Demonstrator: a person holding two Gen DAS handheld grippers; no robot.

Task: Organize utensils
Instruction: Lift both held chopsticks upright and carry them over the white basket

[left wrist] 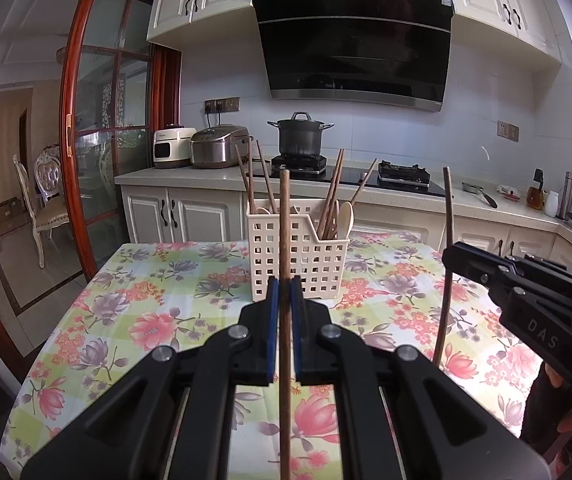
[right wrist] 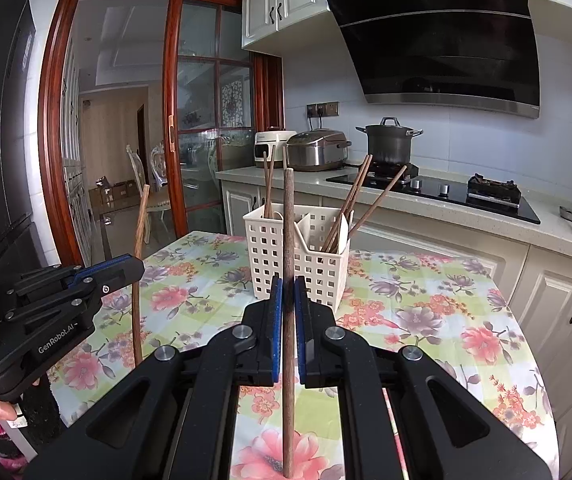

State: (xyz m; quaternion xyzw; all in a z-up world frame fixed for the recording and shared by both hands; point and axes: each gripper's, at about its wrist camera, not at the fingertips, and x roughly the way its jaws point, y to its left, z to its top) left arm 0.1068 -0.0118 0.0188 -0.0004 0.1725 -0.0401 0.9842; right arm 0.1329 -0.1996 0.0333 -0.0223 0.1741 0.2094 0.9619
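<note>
A white slotted utensil basket (left wrist: 298, 256) stands on the flowered table; it also shows in the right wrist view (right wrist: 298, 254). It holds several brown chopsticks and pale spoons (left wrist: 345, 214). My left gripper (left wrist: 284, 292) is shut on an upright brown chopstick (left wrist: 284, 240), just in front of the basket. My right gripper (right wrist: 288, 292) is shut on another upright brown chopstick (right wrist: 288, 220), also in front of the basket. The right gripper shows in the left wrist view (left wrist: 452, 258) with its chopstick (left wrist: 448, 220). The left gripper shows in the right wrist view (right wrist: 135, 268) with its chopstick (right wrist: 139, 232).
The table wears a flowered cloth (left wrist: 157, 300). Behind it a counter (left wrist: 189, 176) carries two rice cookers (left wrist: 215, 146), a stove with a dark pot (left wrist: 301, 132), and bottles at the right (left wrist: 536, 192). A glass sliding door (left wrist: 101, 120) stands left.
</note>
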